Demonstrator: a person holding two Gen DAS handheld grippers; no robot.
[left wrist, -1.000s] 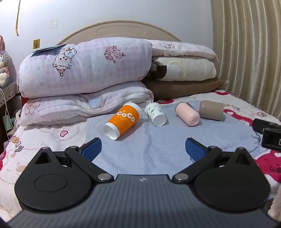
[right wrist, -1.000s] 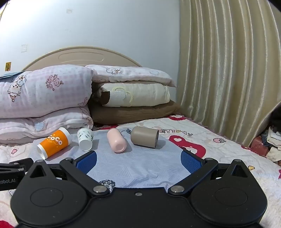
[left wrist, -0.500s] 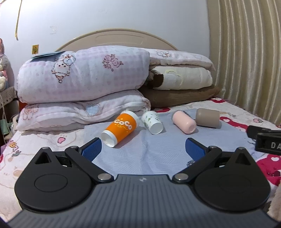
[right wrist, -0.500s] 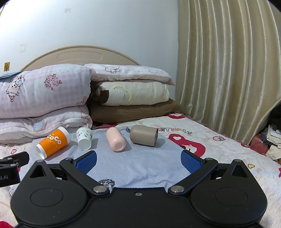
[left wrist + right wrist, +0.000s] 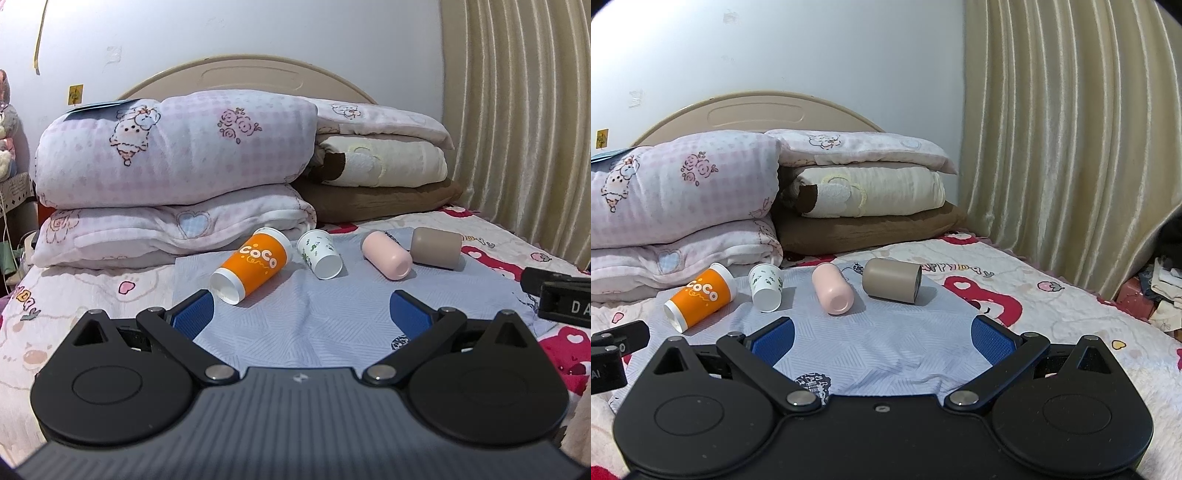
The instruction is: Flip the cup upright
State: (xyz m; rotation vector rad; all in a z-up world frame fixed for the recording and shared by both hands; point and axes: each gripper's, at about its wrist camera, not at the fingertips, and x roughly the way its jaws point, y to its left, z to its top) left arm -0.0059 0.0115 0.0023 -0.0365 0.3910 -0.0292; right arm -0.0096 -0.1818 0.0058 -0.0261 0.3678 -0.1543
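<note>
I have moved my left gripper (image 5: 301,308) closer to the orange cup (image 5: 251,264), which lies on its side beside the white cup (image 5: 320,253); both my grippers stay spread, so no cup is gripped yet.

Right gripper (image 5: 561,295) cut off by frame edge, lettering partial.

Home bedroom. Bed with curved beige headboard (image 5: 255,74), folded pink quilts (image 5: 173,147) stacked beside pillows (image 5: 868,192), cartoon-print bedsheet (image 5: 1015,280), pleated cream curtain (image 5: 1071,129) along right side, plain white wall (image 5: 221,29) behind.
</note>
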